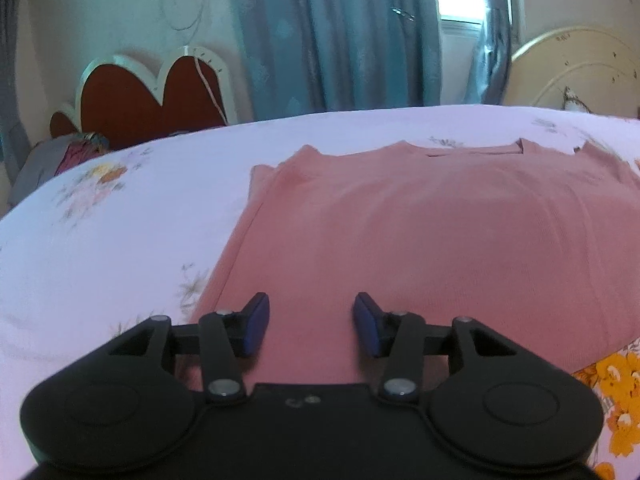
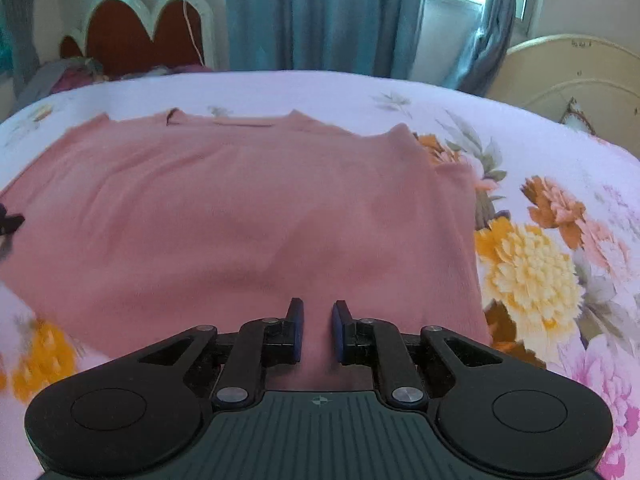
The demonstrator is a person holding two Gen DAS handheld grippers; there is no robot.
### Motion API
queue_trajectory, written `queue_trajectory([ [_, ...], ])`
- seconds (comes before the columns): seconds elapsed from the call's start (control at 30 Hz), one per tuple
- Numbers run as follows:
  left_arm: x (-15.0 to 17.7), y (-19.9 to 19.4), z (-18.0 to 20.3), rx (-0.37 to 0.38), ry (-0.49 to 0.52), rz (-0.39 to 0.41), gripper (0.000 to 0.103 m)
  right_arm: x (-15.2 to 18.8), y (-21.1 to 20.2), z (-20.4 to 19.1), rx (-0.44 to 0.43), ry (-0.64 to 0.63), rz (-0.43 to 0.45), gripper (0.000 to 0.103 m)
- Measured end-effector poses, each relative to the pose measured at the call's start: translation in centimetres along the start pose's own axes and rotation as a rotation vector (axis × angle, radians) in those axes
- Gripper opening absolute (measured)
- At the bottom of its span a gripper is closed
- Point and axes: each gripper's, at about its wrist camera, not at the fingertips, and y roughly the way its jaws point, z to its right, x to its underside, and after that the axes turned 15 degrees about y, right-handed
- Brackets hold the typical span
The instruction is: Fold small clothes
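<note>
Left tool half open, right tool nearly closed, both empty over shirt hem near bed edge: risk pinching sheet too

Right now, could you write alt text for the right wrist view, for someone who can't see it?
A pink top lies spread flat on a floral bedsheet, neckline at the far edge. In the foreground the right gripper hovers over the top's near hem, its blue-padded jaws a narrow gap apart and empty. Blue curtains hang behind the bed.
</note>
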Motion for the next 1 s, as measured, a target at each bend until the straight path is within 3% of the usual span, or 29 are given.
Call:
queue_trajectory([
  [0.23, -1.1, -0.4, -1.0, 0.045, -0.083, -0.090, 0.052, 0.0, -1.2, 1.7, 0.023, 0.055, -0.037, 0.013],
  [0.3, -1.3, -0.8, -1.2, 0.062, -0.126, -0.116, 0.065, -0.6, -2.2, 1.8, -0.040, 0.126, -0.015, 0.013],
  [0.37, -1.5, -1.1, -1.2, 0.067, -0.161, -0.136, 0.071, -1.0, -3.0, 1.0, -0.078, 0.159, 0.006, 0.013],
  [0.8, -0.5, -1.3, -0.6, 0.093, -0.178, -0.191, 0.072, -1.5, -1.4, -6.9, -0.189, 0.151, -0.028, 0.015],
  [0.83, -0.5, -1.5, -0.8, 0.102, -0.187, -0.194, 0.072, -1.6, -1.5, -7.6, -0.194, 0.149, -0.023, 0.020],
  [0.87, -0.5, -1.8, -1.1, 0.113, -0.202, -0.195, 0.072, -1.7, -1.5, -8.3, -0.197, 0.147, -0.016, 0.042],
  [0.93, -0.1, -2.4, -1.8, 0.143, -0.249, -0.201, 0.072, -1.9, -1.9, -9.3, -0.205, 0.141, 0.019, 0.066],
  [1.0, 0.3, -2.9, -2.4, 0.177, -0.304, -0.211, 0.074, -2.1, -2.1, -10.5, -0.207, 0.121, 0.042, 0.066],
])
